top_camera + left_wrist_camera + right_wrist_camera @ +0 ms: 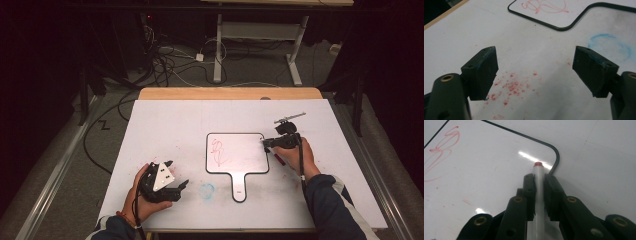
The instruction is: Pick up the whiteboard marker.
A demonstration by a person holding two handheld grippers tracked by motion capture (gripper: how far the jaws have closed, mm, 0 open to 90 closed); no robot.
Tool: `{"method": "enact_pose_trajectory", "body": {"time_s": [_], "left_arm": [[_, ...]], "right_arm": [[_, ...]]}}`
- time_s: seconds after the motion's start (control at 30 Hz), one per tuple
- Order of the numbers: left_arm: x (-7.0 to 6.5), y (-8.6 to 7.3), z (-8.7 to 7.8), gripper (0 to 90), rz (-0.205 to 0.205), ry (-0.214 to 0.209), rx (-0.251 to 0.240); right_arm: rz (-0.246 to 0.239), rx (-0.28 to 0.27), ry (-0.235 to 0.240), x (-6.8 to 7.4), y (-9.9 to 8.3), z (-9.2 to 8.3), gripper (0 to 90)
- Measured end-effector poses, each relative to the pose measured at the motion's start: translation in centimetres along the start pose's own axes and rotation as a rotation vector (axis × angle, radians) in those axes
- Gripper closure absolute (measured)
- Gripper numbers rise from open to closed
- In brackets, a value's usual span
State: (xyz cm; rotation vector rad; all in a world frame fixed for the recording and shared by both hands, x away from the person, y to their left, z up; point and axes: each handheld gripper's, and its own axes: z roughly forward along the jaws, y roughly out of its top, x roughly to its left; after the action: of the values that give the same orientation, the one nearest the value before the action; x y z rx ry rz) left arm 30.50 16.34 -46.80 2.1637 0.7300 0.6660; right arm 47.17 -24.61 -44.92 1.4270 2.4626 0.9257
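Observation:
A small handled whiteboard (245, 150) lies flat in the middle of the table, with a red scribble (218, 151) on its left part. My right gripper (265, 143) sits at the board's upper right corner, shut on a white marker (538, 185). The marker's red tip (538, 164) points at the board (486, 170) just inside that rounded corner. My left gripper (178, 173) rests on the table left of the board's handle, open with nothing between its jaws (536, 70). The board's edge (579, 12) lies ahead of it.
A blue ring smudge (207, 189) marks the white table cover beside the board's handle. Red specks (511, 87) dot the cover under the left gripper. A thin red object (278, 160) lies under the right hand. The table's wooden far edge (230, 93) borders a floor with cables.

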Motion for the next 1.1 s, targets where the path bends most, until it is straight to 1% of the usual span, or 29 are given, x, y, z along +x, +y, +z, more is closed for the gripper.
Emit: {"method": "enact_pose_trajectory", "body": {"time_s": [0.1,0.13,0.17,0.2,0.23,0.27,0.3,0.33,0.37,0.4,0.43,0.5,0.57,0.6,0.63,0.67,0.7,0.73,0.77,0.8,0.83,0.87,0.9,0.93,0.97,1.0,1.03,1.1], "left_arm": [[0.1,0.1,-0.2,19.5,-0.016,0.002,-0.013],[0.1,0.1,-0.2,19.7,-0.022,-0.002,-0.014],[0.2,0.3,-0.2,19.7,-0.02,-0.002,-0.022],[0.2,0.7,-0.2,20.4,-0.03,-0.012,-0.04],[0.2,0.7,-0.2,20.5,-0.03,-0.012,-0.04],[0.2,1.0,-0.1,20.5,-0.037,-0.02,-0.051],[0.2,1.3,-0.1,21.4,-0.045,-0.03,-0.06],[0.1,1.7,0.0,21.4,-0.066,-0.045,-0.069],[0.1,2.0,0.1,21.8,-0.079,-0.058,-0.083],[0.1,2.4,0.2,22.2,-0.088,-0.07,-0.097],[0.1,2.9,0.4,22.8,-0.097,-0.08,-0.105],[-0.1,3.7,0.7,23.1,-0.118,-0.113,-0.134],[-0.4,4.6,1.3,25.6,-0.128,-0.132,-0.145],[-0.8,5.7,2.0,25.9,-0.134,-0.155,-0.155],[-0.8,5.7,2.0,26.2,-0.134,-0.155,-0.155],[-1.1,6.3,2.4,27.1,-0.14,-0.163,-0.156],[-1.6,7.4,3.2,27.2,-0.16,-0.198,-0.168],[-1.6,7.4,3.2,27.2,-0.16,-0.198,-0.168],[-2.3,8.5,4.1,27.2,-0.169,-0.226,-0.171],[-2.3,8.5,4.1,27.2,-0.169,-0.226,-0.171],[-3.0,9.4,4.9,27.2,-0.183,-0.248,-0.169],[-3.3,9.8,5.3,27.2,-0.186,-0.256,-0.174],[-3.3,9.8,5.3,27.2,-0.186,-0.256,-0.174],[-3.7,10.5,5.9,27.2,-0.2,-0.283,-0.183],[-3.7,10.5,5.9,27.2,-0.2,-0.283,-0.183],[-4.0,11.0,6.4,27.2,-0.221,-0.302,-0.194],[-4.0,11.0,6.4,27.3,-0.221,-0.302,-0.194],[-4.4,11.6,7.1,28.4,-0.254,-0.335,-0.207]], "right_arm": [[-0.014,-0.004,0.001,0.2,0.0,-0.2,81.6],[-0.027,-0.023,0.003,0.5,0.0,-0.7,81.7],[-0.027,-0.023,0.003,0.5,0.0,-0.7,81.7],[-0.041,-0.054,0.009,1.0,0.1,-1.3,81.7],[-0.05,-0.072,0.016,1.3,0.1,-1.6,81.7],[-0.05,-0.072,0.016,1.3,0.1,-1.6,81.7],[-0.067,-0.111,0.034,2.0,0.1,-2.4,81.7],[-0.067,-0.111,0.034,2.0,0.1,-2.4,81.7],[-0.075,-0.133,0.041,2.5,0.1,-2.7,81.7],[-0.096,-0.174,0.058,3.4,0.0,-3.3,81.8],[-0.106,-0.19,0.062,3.8,-0.1,-3.6,81.7],[-0.116,-0.24,0.089,4.6,-0.3,-3.9,81.7],[-0.128,-0.276,0.103,5.5,-0.5,-4.1,81.8],[-0.13,-0.293,0.114,5.9,-0.6,-4.3,81.8],[-0.139,-0.305,0.115,6.3,-0.7,-4.3,81.7],[-0.141,-0.32,0.122,6.8,-0.8,-4.3,81.8],[-0.146,-0.341,0.138,7.2,-0.9,-4.3,81.8],[-0.155,-0.355,0.144,7.7,-1.0,-4.4,81.8],[-0.163,-0.373,0.153,8.2,-1.0,-4.4,81.8],[-0.176,-0.394,0.169,8.6,-1.1,-4.4,81.8],[-0.189,-0.403,0.167,9.2,-1.2,-4.5,81.8],[-0.201,-0.415,0.178,9.6,-1.2,-4.5,81.8],[-0.214,-0.437,0.201,10.1,-1.3,-4.6,81.8],[-0.231,-0.452,0.21,10.5,-1.4,-4.6,81.8],[-0.246,-0.457,0.198,11.0,-1.5,-4.7,81.8],[-0.254,-0.463,0.209,11.4,-1.6,-4.7,81.8],[-0.259,-0.471,0.219,11.7,-1.7,-4.8,81.8],[-0.274,-0.484,0.224,12.2,-1.9,-4.8,81.8]]}}
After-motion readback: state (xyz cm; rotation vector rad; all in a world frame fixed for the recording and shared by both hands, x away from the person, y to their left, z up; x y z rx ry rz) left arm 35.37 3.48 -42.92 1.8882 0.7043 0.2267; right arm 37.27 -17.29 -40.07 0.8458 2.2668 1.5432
